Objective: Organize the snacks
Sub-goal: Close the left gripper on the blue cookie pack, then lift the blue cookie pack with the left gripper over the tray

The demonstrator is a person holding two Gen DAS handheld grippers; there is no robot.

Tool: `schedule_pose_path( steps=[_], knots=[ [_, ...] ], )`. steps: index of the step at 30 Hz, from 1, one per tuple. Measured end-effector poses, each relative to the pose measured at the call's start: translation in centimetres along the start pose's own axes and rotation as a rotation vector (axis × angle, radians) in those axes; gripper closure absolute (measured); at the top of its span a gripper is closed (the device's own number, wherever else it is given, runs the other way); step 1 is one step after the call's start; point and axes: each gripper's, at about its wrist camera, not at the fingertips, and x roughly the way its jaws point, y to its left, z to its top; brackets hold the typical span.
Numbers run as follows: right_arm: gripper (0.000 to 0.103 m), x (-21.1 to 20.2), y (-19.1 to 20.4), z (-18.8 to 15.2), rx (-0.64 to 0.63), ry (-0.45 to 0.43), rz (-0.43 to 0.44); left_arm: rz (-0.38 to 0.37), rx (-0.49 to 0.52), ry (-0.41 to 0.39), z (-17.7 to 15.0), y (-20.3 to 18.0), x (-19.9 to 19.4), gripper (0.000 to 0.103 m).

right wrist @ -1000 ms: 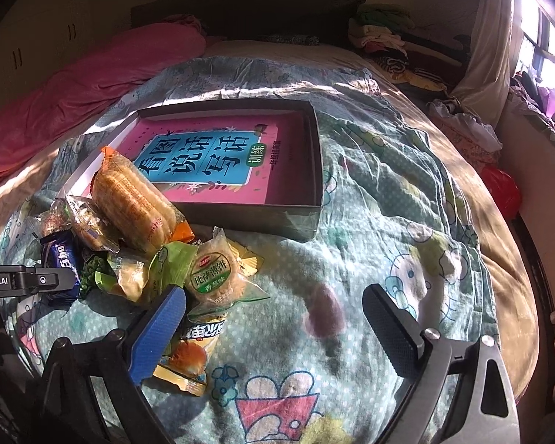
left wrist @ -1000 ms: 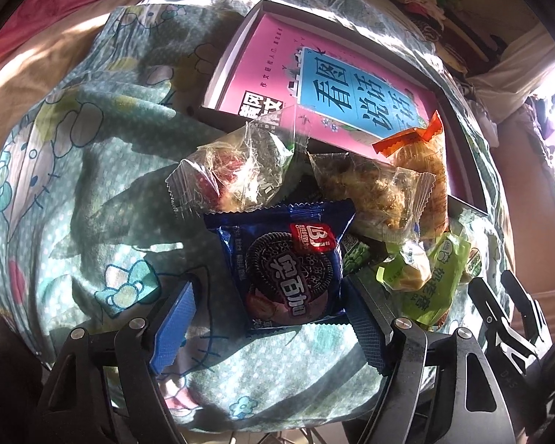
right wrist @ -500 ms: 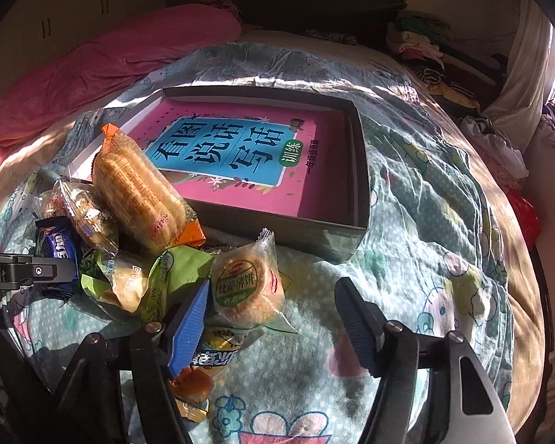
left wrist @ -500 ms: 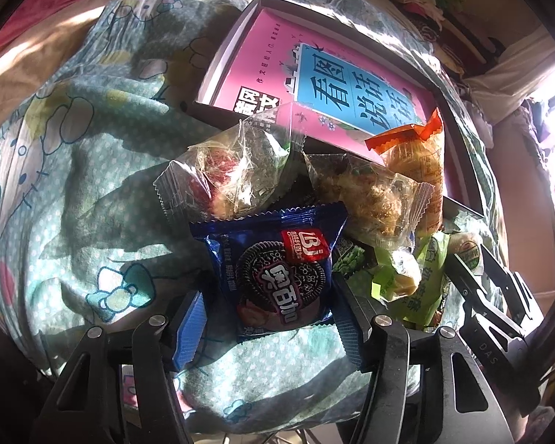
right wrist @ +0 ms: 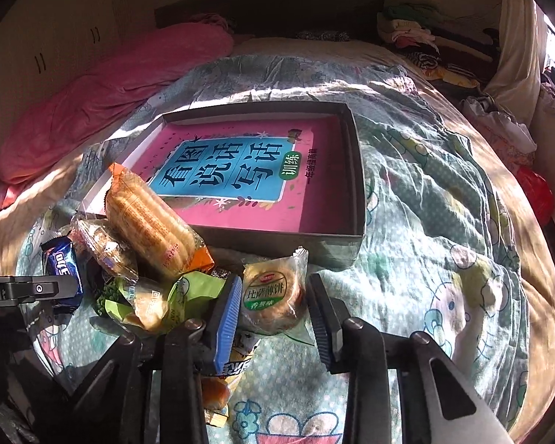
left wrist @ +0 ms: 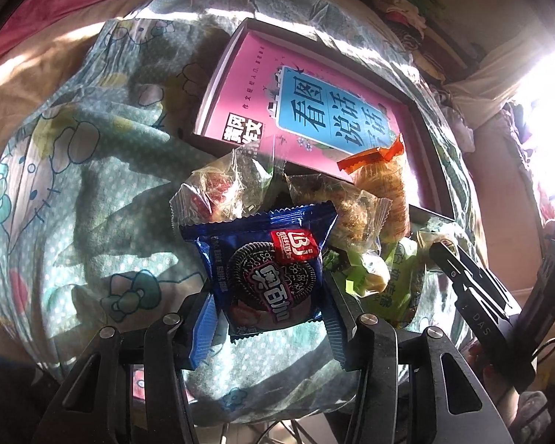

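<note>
Snacks (right wrist: 148, 259) are all still lying outside the box (right wrist: 355, 185) while each hand-held gripper is closing: left hand-held gripper (left wrist: 268, 318) around the blue cookie pack (left wrist: 266, 270), right hand-held gripper (right wrist: 273, 318) around the round biscuit pack (right wrist: 272, 292).

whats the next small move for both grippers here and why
Probably finish closing, then lift. The left hand-held gripper is closing around the blue cookie pack, the right hand-held gripper around the round biscuit pack. Both packs still lie on the bedspread; the box holds only a pink book.

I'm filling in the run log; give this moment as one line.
left gripper: closing on blue cookie pack | right gripper: closing on round biscuit pack | box: no snacks
</note>
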Motion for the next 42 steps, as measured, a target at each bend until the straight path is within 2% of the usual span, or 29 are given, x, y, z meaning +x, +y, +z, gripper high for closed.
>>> schedule_pose_path(
  steps=[4, 10, 14, 23, 33, 42],
  knots=[
    [0.066, -0.2, -0.3, 0.7, 0.016, -0.011, 0.014, 0.005, 0.017, -0.049, 0.8, -0.4, -1.3, 0.051],
    [0.067, 0.4, -0.6, 0.0, 0.036, 0.022, 0.032, 0.01, 0.037, -0.062, 1.3, -0.9, -1.7, 0.051],
    [0.067, -0.2, -0.9, 0.4, 0.077, -0.004, 0.071, 0.011, 0.051, -0.091, 1.7, -1.2, -2.5, 0.051],
    [0.068, -0.6, -1.7, 3.1, 0.124, -0.059, 0.07, 0.041, 0.058, -0.158, 5.4, -1.2, -2.7, 0.051],
    [0.068, 1.2, -2.1, 5.7, 0.14, -0.072, 0.049, 0.063, 0.08, -0.144, 10.0, -2.2, 0.5, 0.051],
    [0.068, 2.2, -2.2, 6.4, 0.15, -0.069, 0.04, 0.094, 0.137, -0.099, 11.3, -3.1, 3.4, 0.05]
  ],
)
